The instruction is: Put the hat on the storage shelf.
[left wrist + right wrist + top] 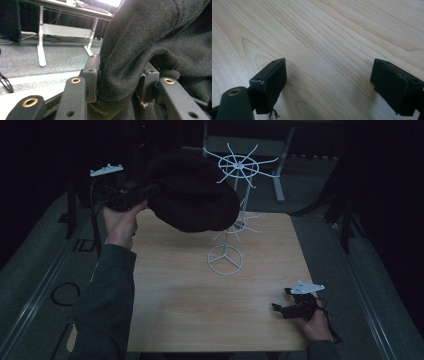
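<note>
A black hat (192, 195) of thick, felt-like woollen cloth is hanging in the air above the far left part of the desk (175, 295), its rounded crown bulging toward a white wire rack (235, 205). In the high view it is overlapping the rack's lower arms; whether it is touching them cannot be told. In the left gripper view the cloth (140, 50) is showing a fine weave and soft folds. The left hand-held gripper (131, 195) is clamping a fold of the hat's edge between its jaws, raised well above the desk in the person's left hand (120, 222). The rack is standing upright on its ring base near the desk's middle. The right hand-held gripper (280, 307) is lying low at the near right corner, jaws spread wide over bare wood (324, 37), holding nothing.
</note>
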Tool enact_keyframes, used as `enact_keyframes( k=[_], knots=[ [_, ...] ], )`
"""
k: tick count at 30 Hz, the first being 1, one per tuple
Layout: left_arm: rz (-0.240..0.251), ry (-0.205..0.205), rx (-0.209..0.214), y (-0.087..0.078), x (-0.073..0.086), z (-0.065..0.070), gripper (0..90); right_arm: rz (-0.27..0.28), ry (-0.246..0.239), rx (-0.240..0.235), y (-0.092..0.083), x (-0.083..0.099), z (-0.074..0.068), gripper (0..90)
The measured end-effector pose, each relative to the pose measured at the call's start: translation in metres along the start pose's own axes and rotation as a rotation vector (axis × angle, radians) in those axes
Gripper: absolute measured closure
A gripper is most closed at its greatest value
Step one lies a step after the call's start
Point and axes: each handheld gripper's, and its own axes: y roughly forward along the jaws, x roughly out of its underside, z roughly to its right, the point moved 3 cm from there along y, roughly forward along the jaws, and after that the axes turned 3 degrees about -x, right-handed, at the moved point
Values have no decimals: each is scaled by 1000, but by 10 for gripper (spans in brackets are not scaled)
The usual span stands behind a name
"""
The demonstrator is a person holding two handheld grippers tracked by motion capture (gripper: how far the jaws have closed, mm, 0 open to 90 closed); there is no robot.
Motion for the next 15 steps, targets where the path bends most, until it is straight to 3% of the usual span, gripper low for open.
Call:
enact_keyframes(
  k=[8,15],
  knots=[
    [-5,-7,-15,1,0,-2,545,0,0,0,0,0,0,135],
    [-21,-12,-46,2,1,-4,371,0,0,0,0,0,0,135]
  ],
)
